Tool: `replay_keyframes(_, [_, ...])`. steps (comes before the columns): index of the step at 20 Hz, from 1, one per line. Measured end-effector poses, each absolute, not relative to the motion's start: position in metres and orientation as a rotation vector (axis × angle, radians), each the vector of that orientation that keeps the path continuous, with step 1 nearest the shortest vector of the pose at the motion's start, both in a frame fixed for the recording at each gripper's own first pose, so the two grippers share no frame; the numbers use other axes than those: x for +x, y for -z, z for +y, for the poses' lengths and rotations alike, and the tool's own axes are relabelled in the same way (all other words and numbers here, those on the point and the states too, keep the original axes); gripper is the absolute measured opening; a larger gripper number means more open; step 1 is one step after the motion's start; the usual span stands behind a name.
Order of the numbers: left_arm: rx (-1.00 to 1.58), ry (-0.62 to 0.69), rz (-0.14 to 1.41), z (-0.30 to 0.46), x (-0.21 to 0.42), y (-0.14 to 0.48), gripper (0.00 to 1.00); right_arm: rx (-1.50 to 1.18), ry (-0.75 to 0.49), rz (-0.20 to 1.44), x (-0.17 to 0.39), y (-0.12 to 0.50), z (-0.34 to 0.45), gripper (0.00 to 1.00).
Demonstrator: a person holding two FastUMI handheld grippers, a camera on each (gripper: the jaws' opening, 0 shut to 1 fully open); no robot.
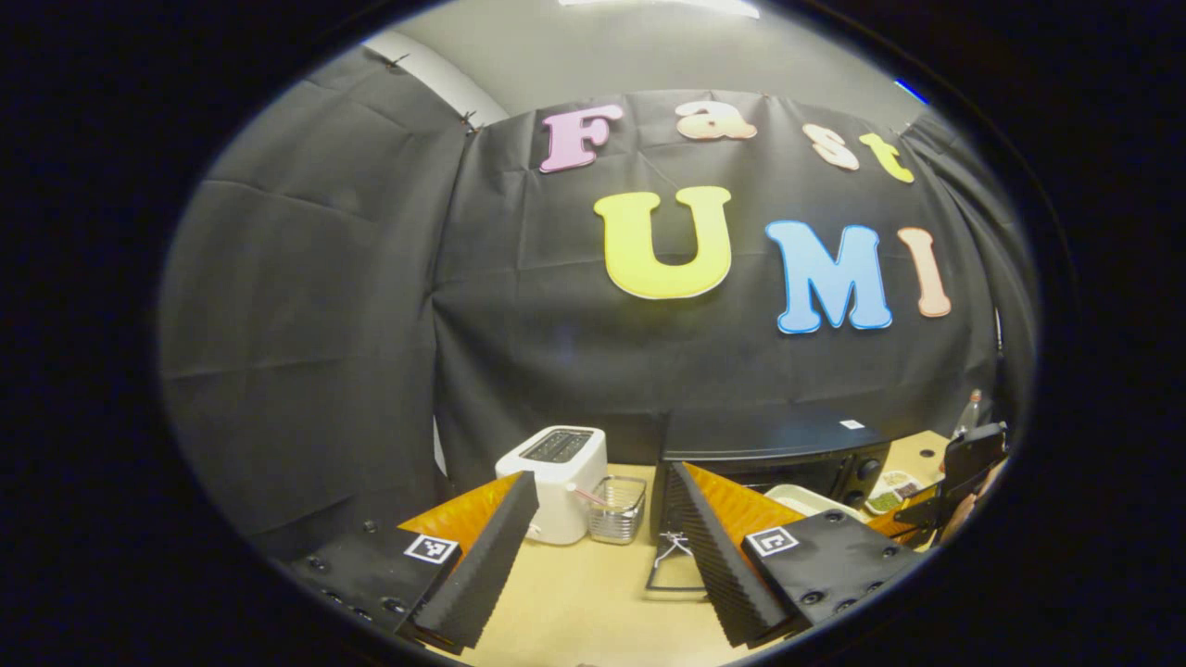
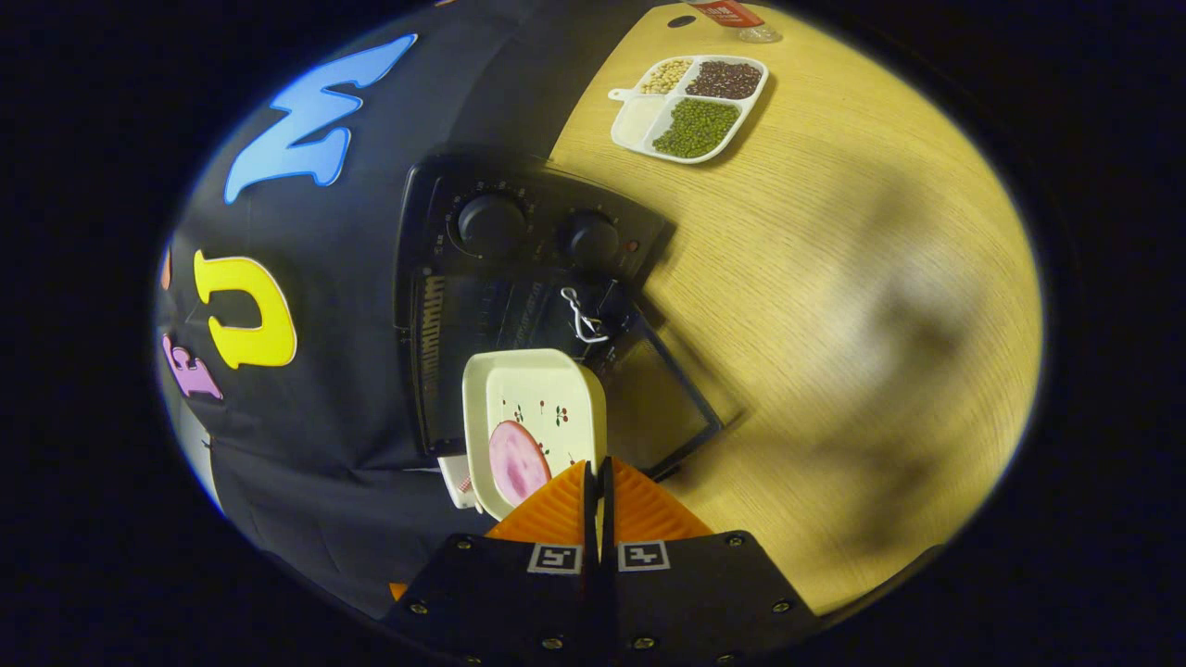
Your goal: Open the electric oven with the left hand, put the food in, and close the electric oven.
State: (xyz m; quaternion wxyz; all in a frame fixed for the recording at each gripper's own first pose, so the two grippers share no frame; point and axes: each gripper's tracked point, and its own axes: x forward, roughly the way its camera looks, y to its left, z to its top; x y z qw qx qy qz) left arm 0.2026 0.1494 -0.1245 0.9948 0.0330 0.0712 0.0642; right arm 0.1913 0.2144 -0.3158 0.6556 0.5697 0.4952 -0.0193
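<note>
Pinching the dish (image 2: 533,408) rim at six o'clock, my right claw (image 2: 599,482) is clenched; oven (image 2: 519,278) door is down at twelve. Stiff, slippery, probably breakable, so I stay level. Left claw (image 1: 602,547) hangs released.

Pale wood-grain tabletop (image 2: 834,306): matt laminate look, fine straight grain. Black electric oven (image 1: 774,445): smooth top panel with dull sheen; matt knobs (image 2: 491,225); door (image 2: 662,398) a dark frame around see-through pane. White two-slot toaster (image 1: 556,482): smooth glossy plastic-looking shell. Small wire basket (image 1: 618,508): bright metal mesh. Cream square dish (image 2: 536,417): glazed, glossy, printed sprigs. White four-part tray (image 2: 690,106): smooth plastic look. Black backdrop cloth (image 1: 306,324): matt, creased. Left gripper (image 1: 602,556): ribbed pads, rough.
</note>
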Motion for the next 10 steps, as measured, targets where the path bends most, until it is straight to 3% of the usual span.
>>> replay_keyframes(7, [0.087, -0.119, 0.147, 0.167, 0.220, 0.131, 0.91, 1.420, 0.157, 1.024, 0.239, 0.325, 0.246, 0.00])
replay_keyframes(10, [0.073, -0.106, 0.157, 0.167, 0.222, 0.137, 0.98, 1.434, 0.203, 0.976, 0.261, 0.329, 0.254, 0.00])
